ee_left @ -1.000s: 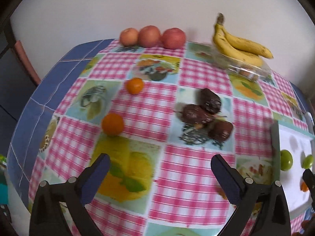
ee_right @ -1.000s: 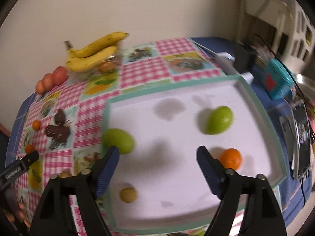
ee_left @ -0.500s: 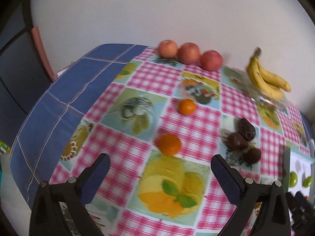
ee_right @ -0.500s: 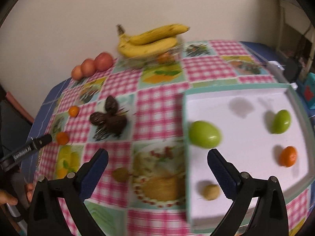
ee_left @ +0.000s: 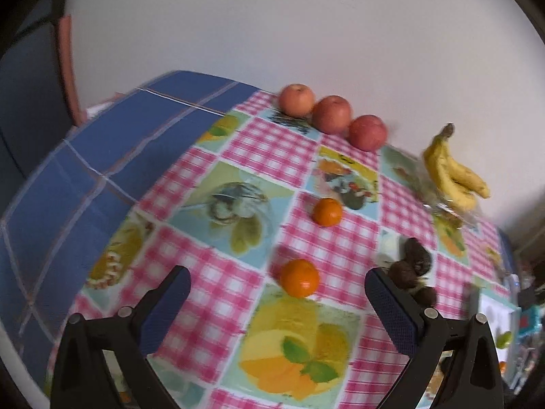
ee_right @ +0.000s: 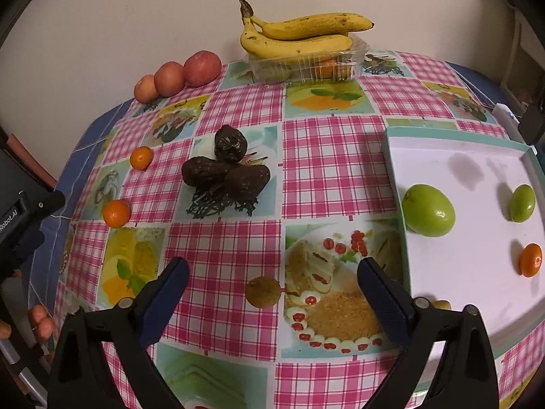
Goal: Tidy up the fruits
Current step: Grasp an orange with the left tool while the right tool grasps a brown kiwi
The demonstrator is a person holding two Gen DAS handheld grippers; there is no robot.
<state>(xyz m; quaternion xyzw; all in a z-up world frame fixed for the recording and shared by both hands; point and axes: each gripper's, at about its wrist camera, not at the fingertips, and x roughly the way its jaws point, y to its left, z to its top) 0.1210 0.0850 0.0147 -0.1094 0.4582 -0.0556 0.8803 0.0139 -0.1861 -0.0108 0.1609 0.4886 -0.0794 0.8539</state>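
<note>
Done: tray [ee_right: 470, 272], right, holds four fruits.
Left: two tangerines [ee_left: 299, 277], brown fruit [ee_right: 263, 291].
Grippers [ee_left: 277, 303] [ee_right: 272, 293]: both spread, empty.

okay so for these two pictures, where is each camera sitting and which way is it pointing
Left wrist: on the left hand-held gripper, open, facing the wall over two tangerines; the near tangerine lies ahead between its fingers.
Right wrist: on the right hand-held gripper, open, facing the wall; a small brown fruit ahead, white tray to its right.
Shared: apples, bananas.
</note>
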